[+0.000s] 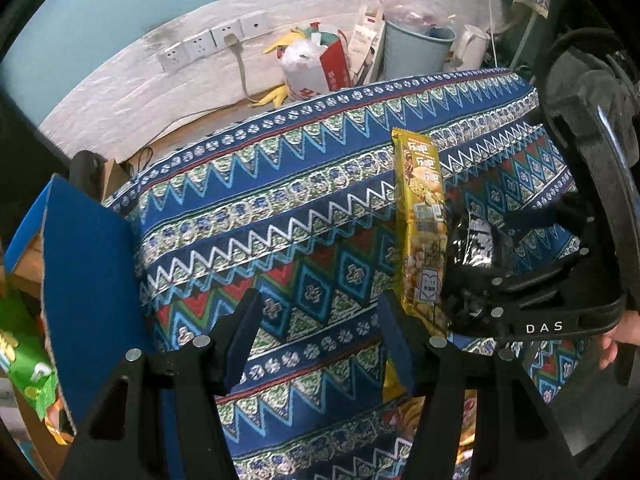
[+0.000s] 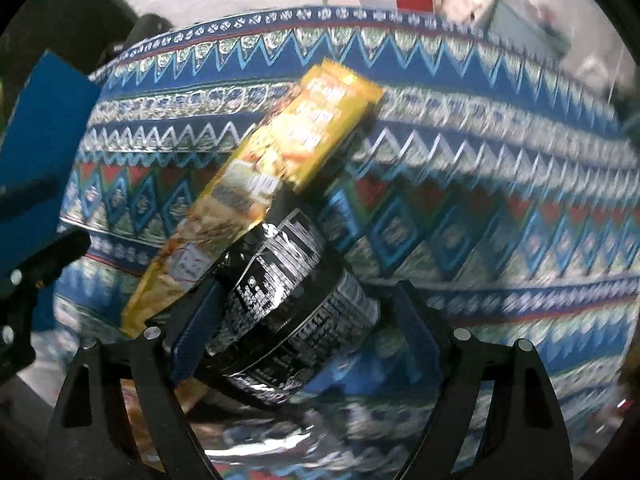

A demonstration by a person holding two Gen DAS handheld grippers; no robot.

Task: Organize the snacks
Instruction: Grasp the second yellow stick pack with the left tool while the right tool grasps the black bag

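Observation:
My right gripper (image 2: 304, 312) is shut on a long snack bag, yellow on the front (image 2: 280, 160) and black with white print on the back (image 2: 288, 300). It holds the bag above the patterned blue cloth (image 2: 480, 200). The same bag (image 1: 420, 216) shows in the left wrist view, upright, with the right gripper (image 1: 468, 300) clamped on its lower part. My left gripper (image 1: 316, 340) is open and empty just left of the bag, low over the cloth. A blue box flap (image 1: 88, 280) stands at the left, with a green snack bag (image 1: 24, 360) inside the box.
Behind the cloth-covered table a wall has sockets (image 1: 212, 42) with a plugged cable. A teal bucket (image 1: 416, 48), a white kettle (image 1: 472, 46), a red-and-white bag (image 1: 316, 64) and paper packs stand at the back. More shiny snack packs (image 1: 400, 400) lie under my left gripper.

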